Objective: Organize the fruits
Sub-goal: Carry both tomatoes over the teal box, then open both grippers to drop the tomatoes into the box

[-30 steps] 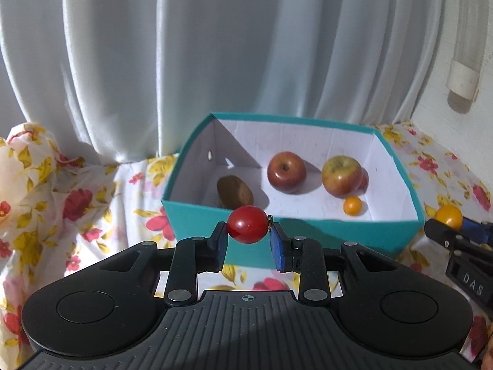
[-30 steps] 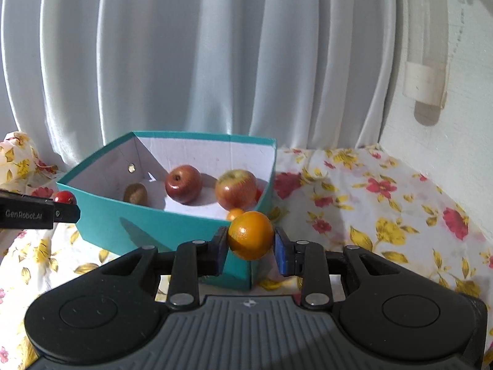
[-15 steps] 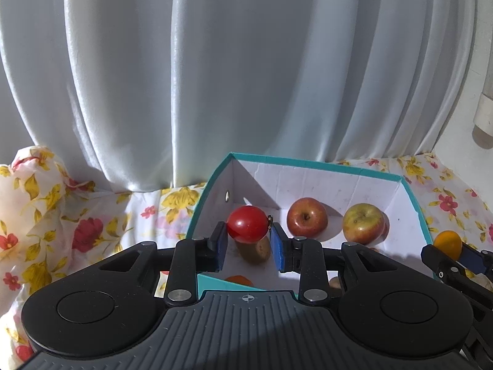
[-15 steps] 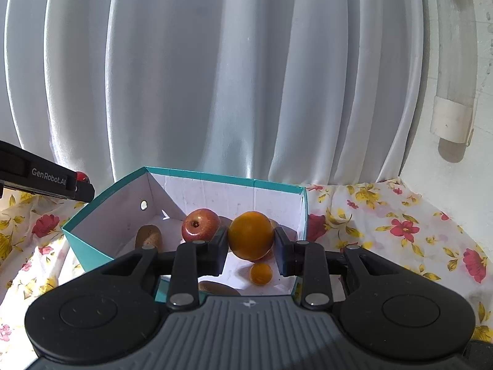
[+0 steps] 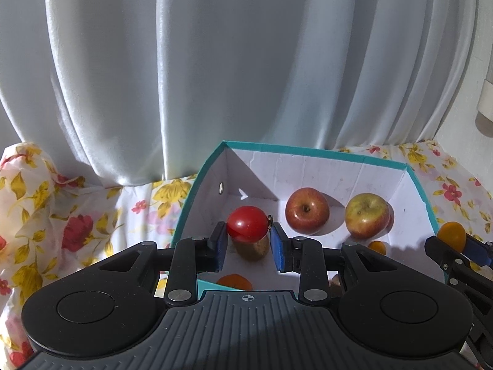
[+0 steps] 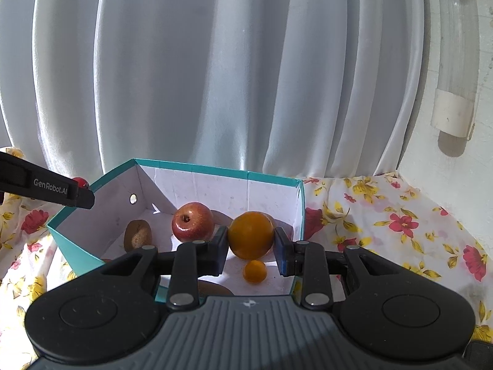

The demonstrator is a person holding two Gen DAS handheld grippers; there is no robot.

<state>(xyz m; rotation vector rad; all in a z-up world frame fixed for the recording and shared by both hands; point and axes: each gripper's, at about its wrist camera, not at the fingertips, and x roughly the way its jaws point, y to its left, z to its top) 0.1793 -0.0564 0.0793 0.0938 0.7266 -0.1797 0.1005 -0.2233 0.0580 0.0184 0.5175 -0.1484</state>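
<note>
Both jaws are clamped on fruit as we hover over the teal box (image 5: 420,182): our left gripper (image 5: 248,240) pinches a red tomato (image 5: 247,224), our right gripper (image 6: 251,246) an orange (image 6: 251,235). Already inside lie two apples, a kiwi (image 6: 137,235) and a small orange fruit (image 6: 254,271). By our reckoning, only these two releases remain on the floral cloth (image 6: 400,231).

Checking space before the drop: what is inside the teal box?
Inside the teal box: red apple, yellow-red apple, kiwi, small orange fruit. Near corners sit hidden behind both grippers.
</note>
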